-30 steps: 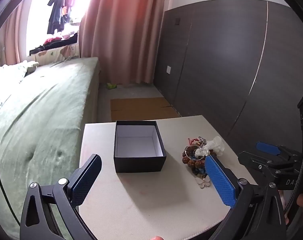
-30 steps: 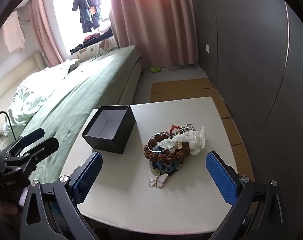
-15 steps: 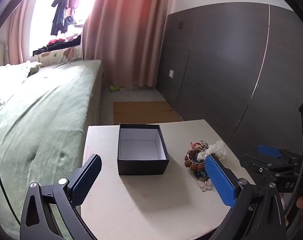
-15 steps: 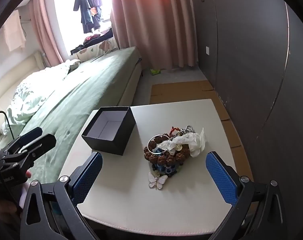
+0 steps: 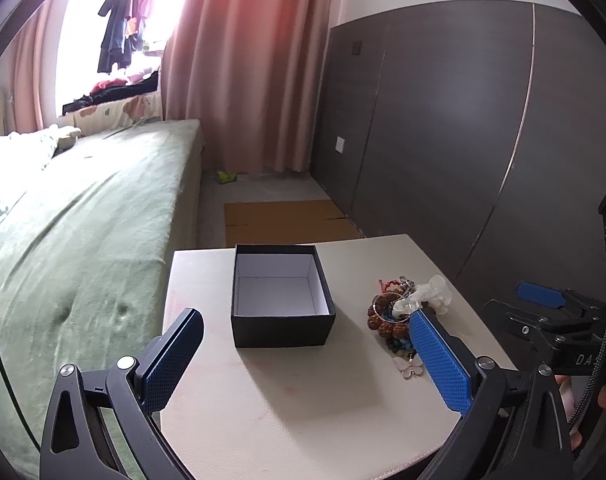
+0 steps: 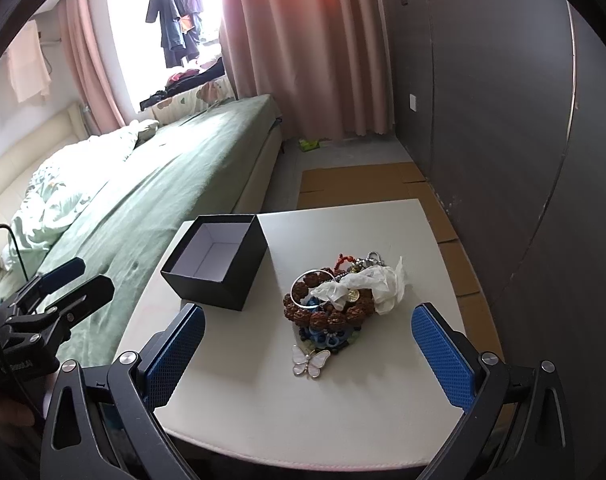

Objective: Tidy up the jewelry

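Black box (image 6: pixel 219 276) with white lining; blue textured gripper pads (image 6: pixel 443 360).

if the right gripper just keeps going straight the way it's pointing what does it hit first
Most likely the jewelry pile: it lies centred between the open right gripper, with the butterfly brooch its nearest piece. Depth is unclear, so the gripper might pass above it.

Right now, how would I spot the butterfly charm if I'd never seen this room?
Find the pale table beside the green bed. On it, right of the open black box, lies a heap of jewelry. At the heap's near edge lies the butterfly charm, flat, white-winged and gold-rimmed, unlike the brown beads behind it.
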A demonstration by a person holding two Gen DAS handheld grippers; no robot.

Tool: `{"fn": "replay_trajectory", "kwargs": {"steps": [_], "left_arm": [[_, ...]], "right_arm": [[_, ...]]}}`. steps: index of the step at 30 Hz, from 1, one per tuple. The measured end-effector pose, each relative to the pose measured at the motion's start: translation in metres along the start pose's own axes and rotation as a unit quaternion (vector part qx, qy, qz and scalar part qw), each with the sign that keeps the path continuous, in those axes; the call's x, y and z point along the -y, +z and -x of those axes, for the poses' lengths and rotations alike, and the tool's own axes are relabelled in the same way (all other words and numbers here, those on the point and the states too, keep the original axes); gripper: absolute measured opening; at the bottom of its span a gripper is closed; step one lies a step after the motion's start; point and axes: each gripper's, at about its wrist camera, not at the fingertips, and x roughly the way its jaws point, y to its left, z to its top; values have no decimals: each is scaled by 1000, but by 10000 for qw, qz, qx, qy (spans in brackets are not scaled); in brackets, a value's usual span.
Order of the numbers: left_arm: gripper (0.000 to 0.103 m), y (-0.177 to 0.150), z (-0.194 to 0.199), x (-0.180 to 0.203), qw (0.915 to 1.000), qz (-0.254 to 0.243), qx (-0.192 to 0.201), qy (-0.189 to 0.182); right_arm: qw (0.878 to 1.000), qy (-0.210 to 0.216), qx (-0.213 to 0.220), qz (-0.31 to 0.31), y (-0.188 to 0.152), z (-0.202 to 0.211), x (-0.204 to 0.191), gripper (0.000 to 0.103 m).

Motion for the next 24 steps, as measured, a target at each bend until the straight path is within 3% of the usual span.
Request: {"fn": "replay_trajectory", "kwargs": {"steps": [24], "left_arm": [[103, -4, -2, -6, 9999, 57, 98, 97]], "right_arm": [[10000, -14, 18, 19, 0, -1, 0, 103]]}}
